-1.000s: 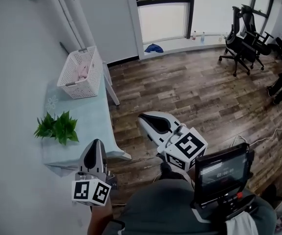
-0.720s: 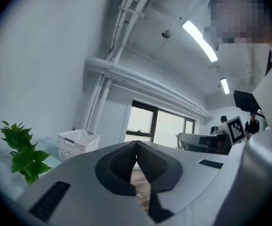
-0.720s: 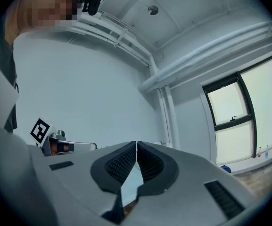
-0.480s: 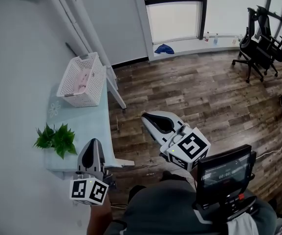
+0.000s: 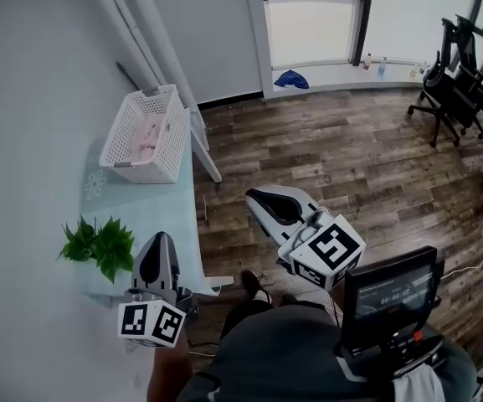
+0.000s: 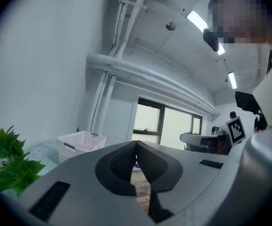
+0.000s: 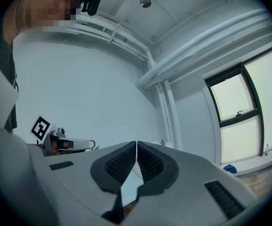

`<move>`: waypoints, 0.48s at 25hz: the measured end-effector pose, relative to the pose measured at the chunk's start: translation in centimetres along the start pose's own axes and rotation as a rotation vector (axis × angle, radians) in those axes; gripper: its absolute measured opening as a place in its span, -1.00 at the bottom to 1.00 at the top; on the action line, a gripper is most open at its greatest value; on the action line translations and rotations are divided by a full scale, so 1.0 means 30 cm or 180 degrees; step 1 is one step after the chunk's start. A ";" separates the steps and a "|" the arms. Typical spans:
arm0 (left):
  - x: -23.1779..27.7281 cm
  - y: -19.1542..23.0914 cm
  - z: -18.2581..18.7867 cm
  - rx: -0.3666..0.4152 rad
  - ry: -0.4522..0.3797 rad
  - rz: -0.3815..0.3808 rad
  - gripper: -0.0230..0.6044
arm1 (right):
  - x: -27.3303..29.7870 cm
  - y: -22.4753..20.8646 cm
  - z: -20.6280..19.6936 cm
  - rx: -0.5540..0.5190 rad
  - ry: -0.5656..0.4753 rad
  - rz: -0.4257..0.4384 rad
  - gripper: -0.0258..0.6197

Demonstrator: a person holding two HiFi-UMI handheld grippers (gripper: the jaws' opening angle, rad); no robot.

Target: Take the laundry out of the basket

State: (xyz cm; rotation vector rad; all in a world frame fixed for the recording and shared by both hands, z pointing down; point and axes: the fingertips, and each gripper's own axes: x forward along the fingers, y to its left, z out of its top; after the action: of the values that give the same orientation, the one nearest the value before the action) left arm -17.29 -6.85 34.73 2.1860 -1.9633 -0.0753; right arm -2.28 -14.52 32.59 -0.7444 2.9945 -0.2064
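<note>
**Both grippers closed and empty, well apart from the basket**

The white laundry basket stands upright at the far end of the pale table, its long axis running along the table away from the person. Pink laundry lies inside, stretched the same way. The left gripper, jaws pressed together, is over the table's near end beside a green plant. The right gripper, also pressed together, is over the wood floor.

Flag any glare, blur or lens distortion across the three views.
Head view: sharp, window blown out white, wall pipes leaning from the wide lens. Left gripper view: heavy fisheye with black corners, ceiling lights flaring, mosaic patch upper right. Right gripper view: same fisheye and dark rim, window overexposed, mosaic patch upper left.
</note>
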 end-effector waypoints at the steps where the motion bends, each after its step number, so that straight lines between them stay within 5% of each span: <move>1: 0.009 0.007 0.009 -0.0017 -0.0021 -0.0022 -0.90 | 0.014 0.001 0.006 -0.0014 0.0014 -0.0008 -0.86; 12: 0.162 0.225 0.075 -0.0346 -0.0177 -0.0390 -0.90 | 0.363 0.019 0.039 -0.0261 0.0185 0.0088 -0.86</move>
State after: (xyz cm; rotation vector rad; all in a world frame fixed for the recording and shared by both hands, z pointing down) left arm -23.72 -12.56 34.24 2.2538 -1.8057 -0.2578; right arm -12.05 -19.27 31.18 -0.7159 3.0830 -0.1064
